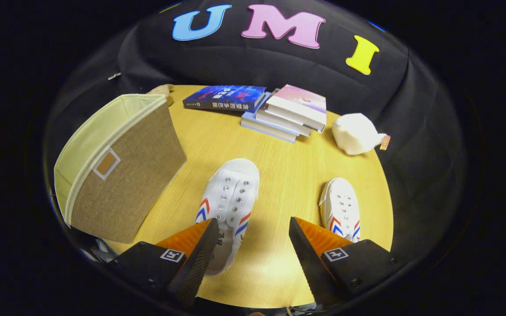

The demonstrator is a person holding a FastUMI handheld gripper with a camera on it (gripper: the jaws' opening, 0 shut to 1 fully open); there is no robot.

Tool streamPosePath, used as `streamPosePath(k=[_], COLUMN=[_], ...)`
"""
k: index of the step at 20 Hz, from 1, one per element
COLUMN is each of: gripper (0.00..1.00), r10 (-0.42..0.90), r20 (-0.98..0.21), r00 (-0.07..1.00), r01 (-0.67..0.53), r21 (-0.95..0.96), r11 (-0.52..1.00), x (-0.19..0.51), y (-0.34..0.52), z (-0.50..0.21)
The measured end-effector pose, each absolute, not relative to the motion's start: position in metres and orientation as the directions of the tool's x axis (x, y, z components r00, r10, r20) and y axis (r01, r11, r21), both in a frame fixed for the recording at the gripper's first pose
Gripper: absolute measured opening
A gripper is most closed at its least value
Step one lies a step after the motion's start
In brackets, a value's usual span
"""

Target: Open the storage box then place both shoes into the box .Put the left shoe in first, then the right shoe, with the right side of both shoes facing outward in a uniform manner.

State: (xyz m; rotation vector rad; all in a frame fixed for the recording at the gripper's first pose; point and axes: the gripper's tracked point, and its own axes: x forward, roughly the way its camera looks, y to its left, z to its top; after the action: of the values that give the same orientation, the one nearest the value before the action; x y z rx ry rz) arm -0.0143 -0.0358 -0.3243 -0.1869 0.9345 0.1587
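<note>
Box [119,171] open at left of frame; gripper [253,232] spread wide, holding nothing, over left shoe [231,197]. Next, probably: lower, pinch it; right shoe [340,208] afterwards.

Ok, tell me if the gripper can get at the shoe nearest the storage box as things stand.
Probably yes. The gripper is open above the table, and that shoe lies just ahead, partly under one finger, with nothing over it.

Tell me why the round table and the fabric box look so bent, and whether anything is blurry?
Gripper view: the fisheye lens bows the light wooden table and the beige woven fabric box; the white canvas shoes stay sharp, with soft shadows beneath them; the open gripper fingers look oversized because they sit close.
</note>
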Motion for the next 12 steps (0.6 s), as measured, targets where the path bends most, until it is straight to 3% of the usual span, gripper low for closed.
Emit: streamPosePath(k=[7,9,10,12], gripper=[0.95,0.84,0.72,0.59], r10=[0.116,0.139,0.153,0.189], r20=[-0.885,-0.892,-0.896,-0.9], r00=[0.452,0.431,0.416,0.393], r01=[-0.214,-0.225,-0.226,-0.206], r21=[0.018,0.043,0.061,0.114], r11=[0.977,0.973,0.972,0.972], x=[-0.012,-0.012,-0.013,-0.016], y=[-0.035,-0.029,-0.025,-0.018], z=[-0.371,-0.378,-0.38,-0.382])
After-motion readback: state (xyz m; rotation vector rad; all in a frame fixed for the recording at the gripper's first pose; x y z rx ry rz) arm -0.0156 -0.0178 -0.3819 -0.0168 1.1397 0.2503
